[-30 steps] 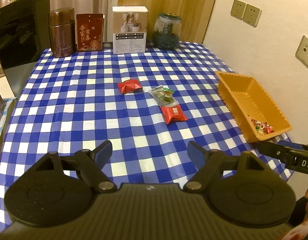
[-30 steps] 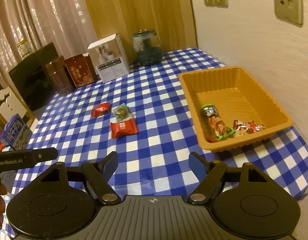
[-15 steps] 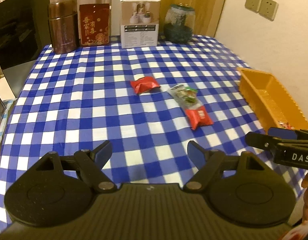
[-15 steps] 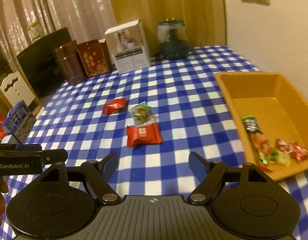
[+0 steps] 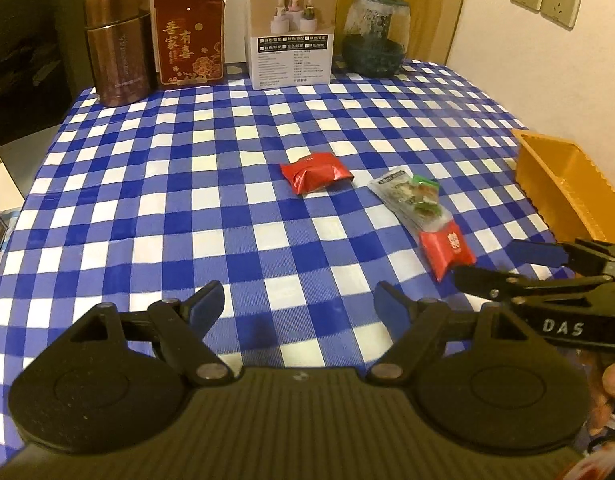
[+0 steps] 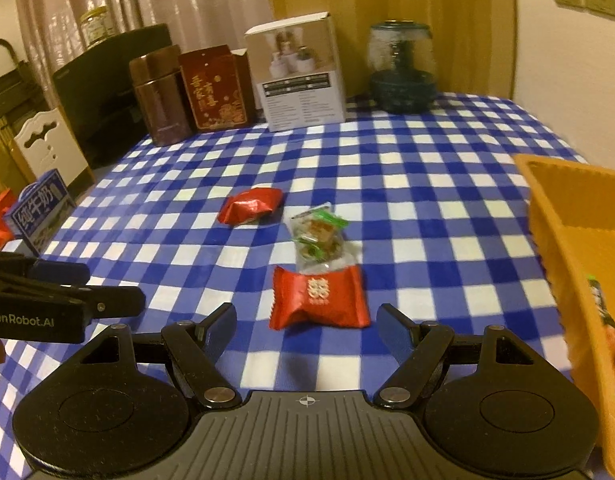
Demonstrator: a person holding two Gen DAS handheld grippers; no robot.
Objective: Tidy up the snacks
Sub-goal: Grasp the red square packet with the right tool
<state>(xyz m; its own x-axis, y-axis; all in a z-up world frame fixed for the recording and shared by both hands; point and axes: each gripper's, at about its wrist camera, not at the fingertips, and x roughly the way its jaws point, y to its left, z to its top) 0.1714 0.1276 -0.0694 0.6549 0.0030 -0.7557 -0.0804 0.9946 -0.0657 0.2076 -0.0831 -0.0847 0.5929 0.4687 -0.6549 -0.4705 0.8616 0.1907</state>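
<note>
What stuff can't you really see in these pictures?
- orange tray: right wrist view, cut off by the picture edge, so most of its snacks are hidden.
- orange tray, left wrist view: only one corner shows.
- clear snack packet: print too small to read.
- milk carton: partly cut off behind the table edge.

A home dining corner: a checked tablecloth (image 5: pixel 187 200) with a tea tin (image 5: pixel 119 44) and gift box (image 5: pixel 189 36) at its far edge, curtains (image 6: pixel 167 0) behind it.

Dim warm light tinting both views; fisheye bending edges, corners going black; soft blur smearing orange tray (image 6: pixel 567 216) at tablecloth's (image 5: pixel 147 216) right edge.
</note>
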